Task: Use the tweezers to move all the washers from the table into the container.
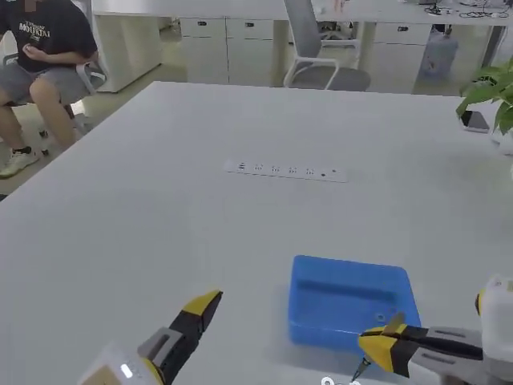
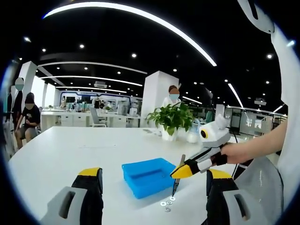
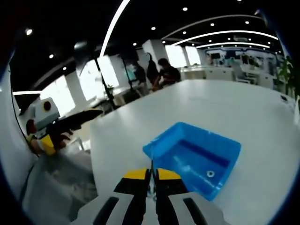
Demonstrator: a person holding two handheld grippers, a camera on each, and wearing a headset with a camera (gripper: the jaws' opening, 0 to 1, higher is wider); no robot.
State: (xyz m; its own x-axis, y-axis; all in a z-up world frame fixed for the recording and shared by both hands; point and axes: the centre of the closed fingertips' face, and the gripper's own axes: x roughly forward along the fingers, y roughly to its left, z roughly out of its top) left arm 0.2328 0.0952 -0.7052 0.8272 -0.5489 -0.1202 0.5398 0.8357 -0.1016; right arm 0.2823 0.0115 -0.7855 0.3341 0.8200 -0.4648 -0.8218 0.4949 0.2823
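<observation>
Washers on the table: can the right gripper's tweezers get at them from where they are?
Probably yes. The right gripper holds the tweezers tip-down close by the washers. Nothing shows between them, and the container sits off to one side.

We see a wide pale-grey matte table [image 1: 160,224]. Directly on it, nr the front edge: a rectangular blue plastic container [image 1: 337,327], w/ a few small metal washers [image 2: 166,203] loose on the top just beside one corner. Mid-table, well apart, lies a flat white power strip [image 1: 287,170]. At the right edge: a leafy green potted plant [image 2: 171,119] and a dark flat device [image 1: 474,120] near it.
</observation>
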